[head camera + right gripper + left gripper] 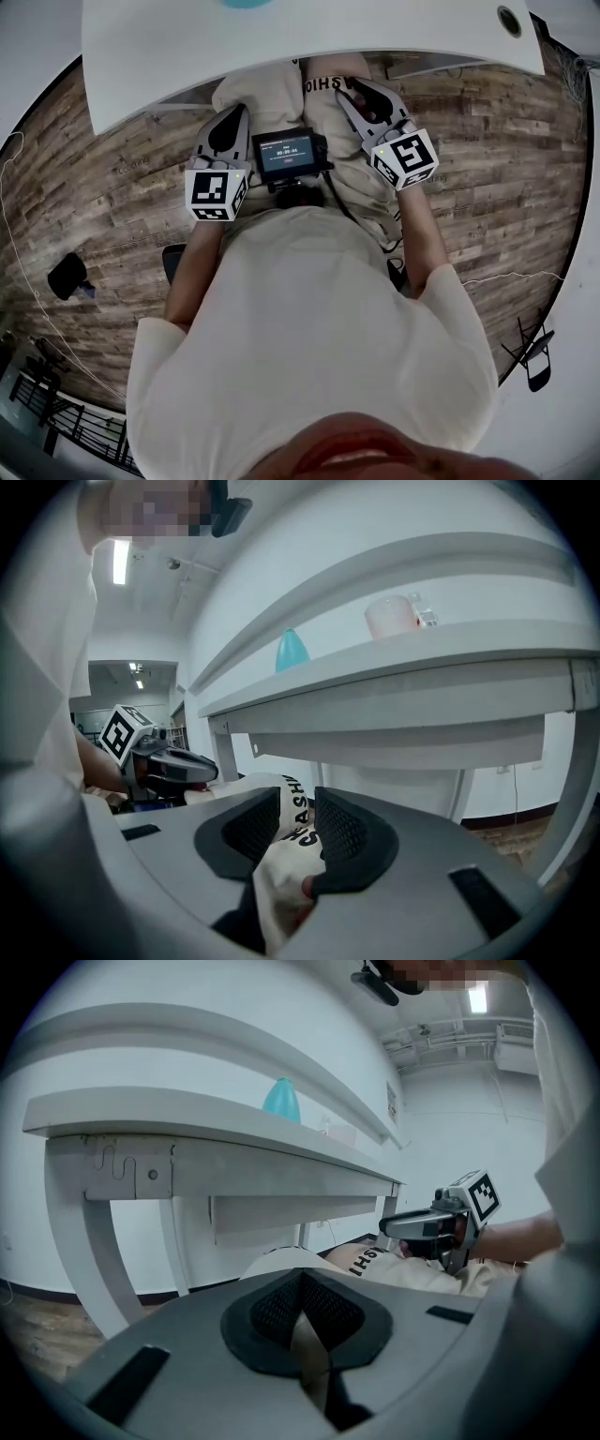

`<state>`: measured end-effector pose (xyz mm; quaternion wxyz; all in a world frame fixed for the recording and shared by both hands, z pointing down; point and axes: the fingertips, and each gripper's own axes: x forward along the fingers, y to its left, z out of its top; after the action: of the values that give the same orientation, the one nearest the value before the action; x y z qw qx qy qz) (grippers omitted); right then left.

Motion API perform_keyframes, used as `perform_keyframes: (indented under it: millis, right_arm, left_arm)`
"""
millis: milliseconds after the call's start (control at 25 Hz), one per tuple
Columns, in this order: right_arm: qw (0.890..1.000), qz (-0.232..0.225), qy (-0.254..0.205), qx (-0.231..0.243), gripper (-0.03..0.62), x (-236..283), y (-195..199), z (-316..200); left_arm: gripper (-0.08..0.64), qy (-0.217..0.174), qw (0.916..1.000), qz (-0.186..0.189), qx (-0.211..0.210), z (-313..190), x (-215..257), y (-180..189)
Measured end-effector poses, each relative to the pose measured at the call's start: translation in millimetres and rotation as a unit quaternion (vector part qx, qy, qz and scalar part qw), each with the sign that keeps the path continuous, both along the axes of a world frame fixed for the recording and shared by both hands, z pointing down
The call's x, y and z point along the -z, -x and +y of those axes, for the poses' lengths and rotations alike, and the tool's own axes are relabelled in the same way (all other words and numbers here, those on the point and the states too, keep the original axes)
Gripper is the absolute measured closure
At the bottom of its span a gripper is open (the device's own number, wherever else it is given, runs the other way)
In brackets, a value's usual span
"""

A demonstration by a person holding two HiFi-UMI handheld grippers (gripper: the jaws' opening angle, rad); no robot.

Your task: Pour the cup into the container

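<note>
A teal cup [281, 1101] stands on the white table [187, 1119]; in the right gripper view the teal cup [292, 651] is left of a translucent container [394, 616] on the same tabletop. Both grippers hang below the table's edge, over the person's lap. My left gripper [239, 111] has its pads [272, 1302] meeting at the tips, nothing between them. My right gripper [352, 86] has a narrow gap between its pads [342, 832]; only cream trouser cloth with black print shows behind the gap. From the head view only the cup's rim [246, 3] peeks in at the top edge.
The white table [309, 37] spans the top of the head view, with its legs [108, 1251] and underside ahead of the grippers. A small black screen device [289, 155] sits at the person's front. Wooden floor [112, 187] lies all round, with a dark object [67, 277] at left.
</note>
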<state>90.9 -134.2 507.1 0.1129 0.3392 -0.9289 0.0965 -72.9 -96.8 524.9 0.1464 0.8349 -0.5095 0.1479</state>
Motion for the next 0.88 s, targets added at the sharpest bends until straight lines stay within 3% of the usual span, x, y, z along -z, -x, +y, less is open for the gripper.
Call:
perform_keyframes:
  millis: [360,680,880]
  right_arm:
    - [1.000,-0.010,0.004,-0.026,0.472,-5,-2,0]
    - [0.997,0.032,0.021,-0.067,0.477,-20,-6,-11]
    - [0.995,0.059,0.013,-0.075,0.502,-24,-4,-14]
  left_arm:
    - [0.549,0.013,0.9994,0.032,-0.003,1,-14,0]
    - [0.549,0.023,0.9948,0.100,-0.003,-10,-16,6]
    - [0.549,0.034,0.9886,0.144,0.031,-14,-16,15]
